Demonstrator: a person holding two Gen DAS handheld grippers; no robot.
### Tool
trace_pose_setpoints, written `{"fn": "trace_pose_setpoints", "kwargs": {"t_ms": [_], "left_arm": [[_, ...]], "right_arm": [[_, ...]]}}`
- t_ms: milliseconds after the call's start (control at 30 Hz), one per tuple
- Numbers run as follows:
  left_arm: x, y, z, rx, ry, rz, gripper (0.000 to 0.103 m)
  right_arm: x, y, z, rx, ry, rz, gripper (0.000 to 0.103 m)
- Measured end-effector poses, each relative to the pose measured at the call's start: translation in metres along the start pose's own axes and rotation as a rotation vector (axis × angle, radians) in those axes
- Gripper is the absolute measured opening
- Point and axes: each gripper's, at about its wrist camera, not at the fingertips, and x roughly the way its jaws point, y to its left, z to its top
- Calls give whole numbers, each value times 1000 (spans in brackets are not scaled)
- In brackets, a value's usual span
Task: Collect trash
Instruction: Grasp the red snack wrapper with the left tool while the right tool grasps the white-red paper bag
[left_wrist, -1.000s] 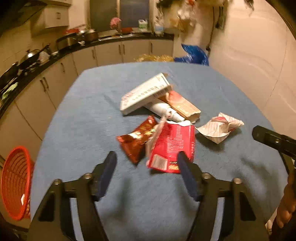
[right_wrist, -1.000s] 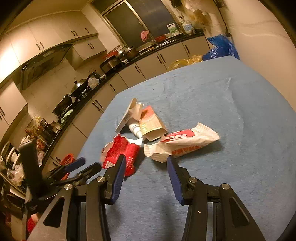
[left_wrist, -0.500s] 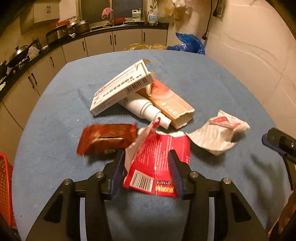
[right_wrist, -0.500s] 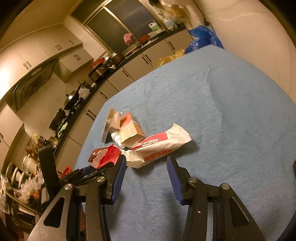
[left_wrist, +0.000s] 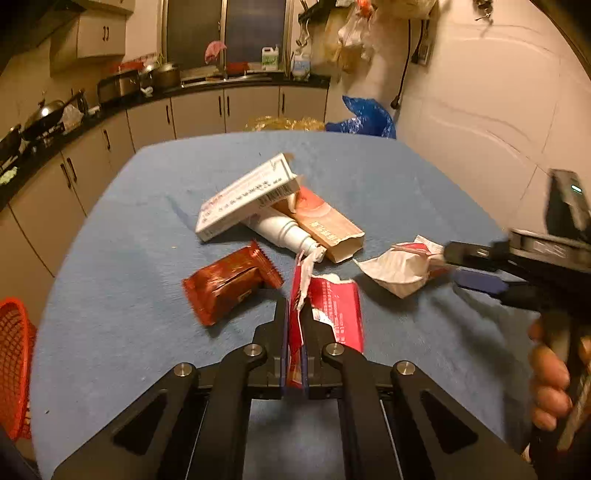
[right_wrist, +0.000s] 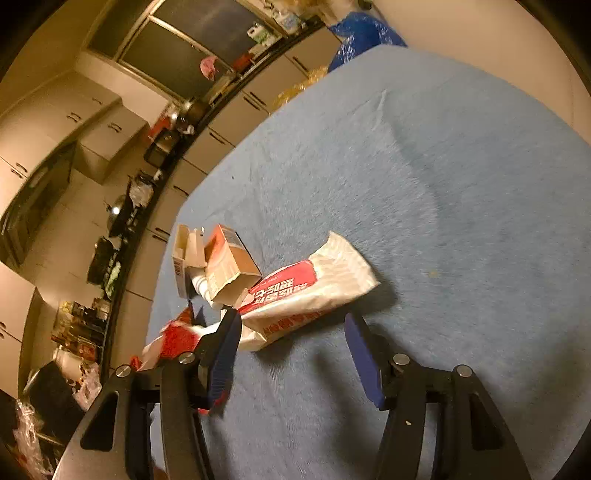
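The left gripper (left_wrist: 294, 332) had just clamped its jaws on the torn red wrapper (left_wrist: 325, 310) lying on the blue tablecloth (left_wrist: 122, 332), ready for lifting, while the right gripper (right_wrist: 291, 343), widening, stood unclenched around the white-and-red wrapper (right_wrist: 310, 295).

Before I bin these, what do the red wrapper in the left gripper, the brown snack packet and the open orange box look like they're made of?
Red torn wrapper: thin plastic film, probably; glossy, white-lined ragged tear, pinched flat in the left gripper.
Brown snack packet: shiny metallised-looking film with crimped zigzag ends.
Orange open-ended box: matte printed cardboard with a plain brown inside.
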Motion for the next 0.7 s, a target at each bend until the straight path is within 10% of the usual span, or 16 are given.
{"fn": "trace_pose_setpoints", "kwargs": {"t_ms": [400,700], "left_arm": [[-21,38,-30,-68,20,-2,5],[-9,47,-35,-85,39,-6,5]], "right_arm": [[52,65,15,-215,21,-166,66],[37,49,25,-84,-18,-93,72]]}}
